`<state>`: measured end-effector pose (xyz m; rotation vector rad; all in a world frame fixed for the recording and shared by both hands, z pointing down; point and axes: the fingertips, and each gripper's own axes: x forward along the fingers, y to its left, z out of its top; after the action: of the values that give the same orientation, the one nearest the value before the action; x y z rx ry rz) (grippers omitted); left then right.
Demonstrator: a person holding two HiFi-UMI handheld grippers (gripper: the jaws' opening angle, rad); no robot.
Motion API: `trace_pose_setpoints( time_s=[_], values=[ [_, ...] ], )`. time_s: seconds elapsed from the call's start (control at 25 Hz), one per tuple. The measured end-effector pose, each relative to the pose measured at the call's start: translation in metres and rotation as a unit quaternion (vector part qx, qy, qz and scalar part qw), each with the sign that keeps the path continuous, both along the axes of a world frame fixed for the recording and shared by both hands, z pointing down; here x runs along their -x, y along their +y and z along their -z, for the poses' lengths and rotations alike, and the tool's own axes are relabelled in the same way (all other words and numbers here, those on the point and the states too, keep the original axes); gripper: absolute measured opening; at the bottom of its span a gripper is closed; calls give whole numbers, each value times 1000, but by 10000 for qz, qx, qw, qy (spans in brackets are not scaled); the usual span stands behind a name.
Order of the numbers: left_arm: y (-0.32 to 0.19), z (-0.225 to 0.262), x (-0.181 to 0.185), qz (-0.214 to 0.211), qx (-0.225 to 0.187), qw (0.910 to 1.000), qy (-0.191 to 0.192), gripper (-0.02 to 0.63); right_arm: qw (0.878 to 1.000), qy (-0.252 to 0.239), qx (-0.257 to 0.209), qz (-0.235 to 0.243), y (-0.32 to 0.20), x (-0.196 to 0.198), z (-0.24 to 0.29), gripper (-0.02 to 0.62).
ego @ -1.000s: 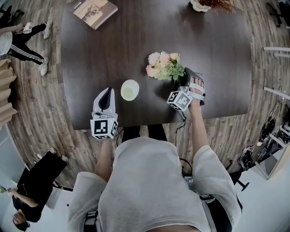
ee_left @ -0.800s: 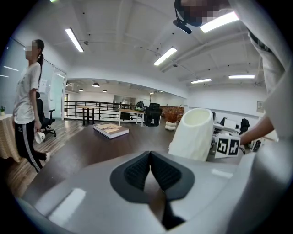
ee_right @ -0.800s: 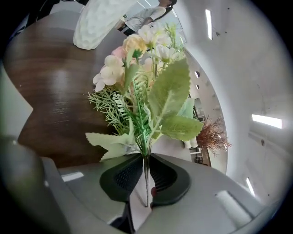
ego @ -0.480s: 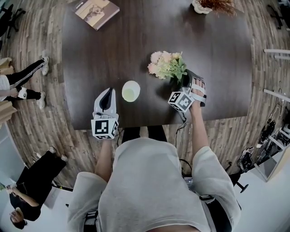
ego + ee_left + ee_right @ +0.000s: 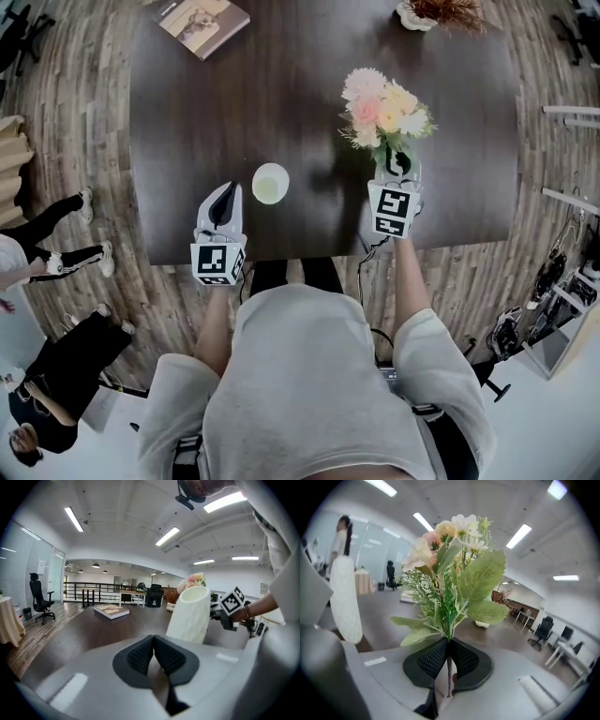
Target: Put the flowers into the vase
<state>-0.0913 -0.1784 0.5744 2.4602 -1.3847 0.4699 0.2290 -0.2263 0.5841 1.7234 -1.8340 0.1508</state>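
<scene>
The right gripper (image 5: 450,644) is clenched on the stems of the flowers (image 5: 454,559), which stand upright above its jaws. The vase (image 5: 270,184) stands empty to its left, just ahead of the left gripper (image 5: 153,644), which is clenched on nothing. Pickup is done; insertion remains.

One table (image 5: 234,103), one vase (image 5: 270,184), one bunch of flowers (image 5: 384,114), one book (image 5: 199,19), one potted plant (image 5: 422,11), and two grippers: left gripper (image 5: 153,641), right gripper (image 5: 449,644).
</scene>
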Motion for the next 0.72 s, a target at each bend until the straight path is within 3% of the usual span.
trace_pose_setpoints(
  time_s=[0.08, 0.16, 0.28, 0.72],
  values=[
    [3, 1, -3, -17, -16, 10000, 33, 11, 9950, -972, -249, 5, -4, 8, 20, 26],
    [6, 2, -5, -39, -35, 10000, 52, 11, 9822, -1805, -498, 121, -7, 18, 39, 26],
    [9, 0, -3, -26, -45, 10000, 64, 11, 9639, -2534, -754, 309, -9, 35, 59, 26],
    [36, 7, -3, -228, -186, 9996, -50, 24, 9512, -2796, -905, 939, 11, 85, 99, 26]
  ],
)
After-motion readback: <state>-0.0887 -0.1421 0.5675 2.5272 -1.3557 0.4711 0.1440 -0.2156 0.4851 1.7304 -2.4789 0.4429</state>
